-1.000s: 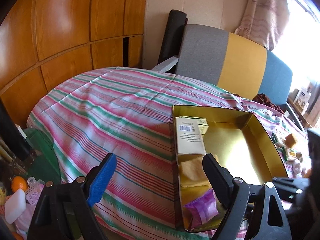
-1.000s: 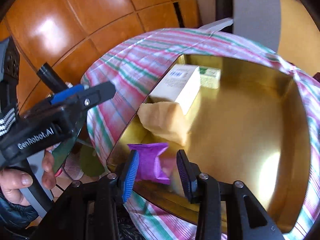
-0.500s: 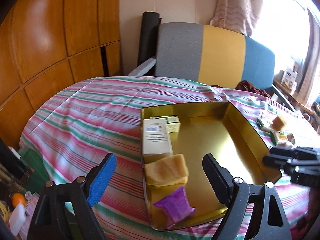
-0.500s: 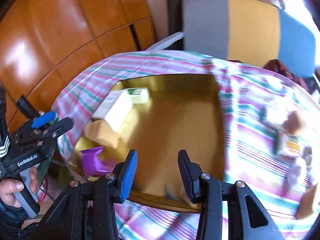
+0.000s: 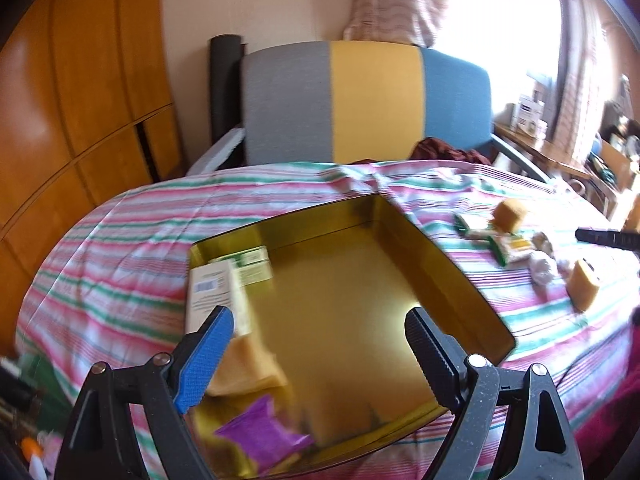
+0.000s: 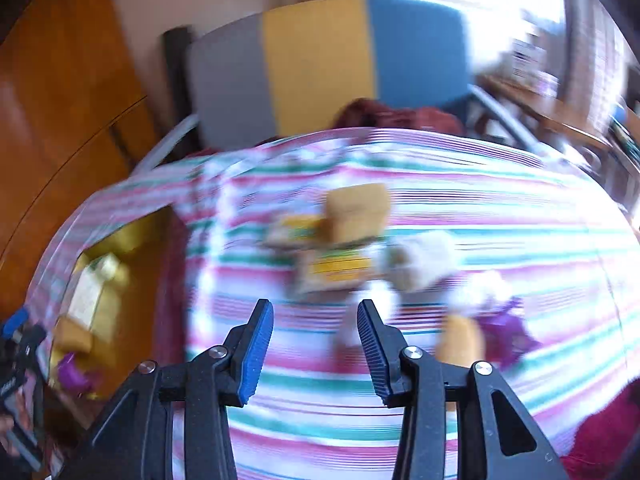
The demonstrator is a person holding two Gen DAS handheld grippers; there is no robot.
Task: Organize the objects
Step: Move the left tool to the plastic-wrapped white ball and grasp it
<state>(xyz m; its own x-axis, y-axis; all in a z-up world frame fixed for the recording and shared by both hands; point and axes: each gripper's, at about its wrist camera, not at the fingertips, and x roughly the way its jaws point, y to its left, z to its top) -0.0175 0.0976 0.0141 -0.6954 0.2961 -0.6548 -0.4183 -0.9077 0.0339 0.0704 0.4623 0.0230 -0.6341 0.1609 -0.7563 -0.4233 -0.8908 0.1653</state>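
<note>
Left wrist view: left gripper [image 5: 316, 346] jaws gape empty over gold tray [image 5: 448, 276]; right gripper [image 6: 316, 338] jaws part, empty.

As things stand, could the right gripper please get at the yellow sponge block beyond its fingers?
Probably yes: the right gripper is open and empty, with only bare striped cloth before the yellow sponge block.
</note>
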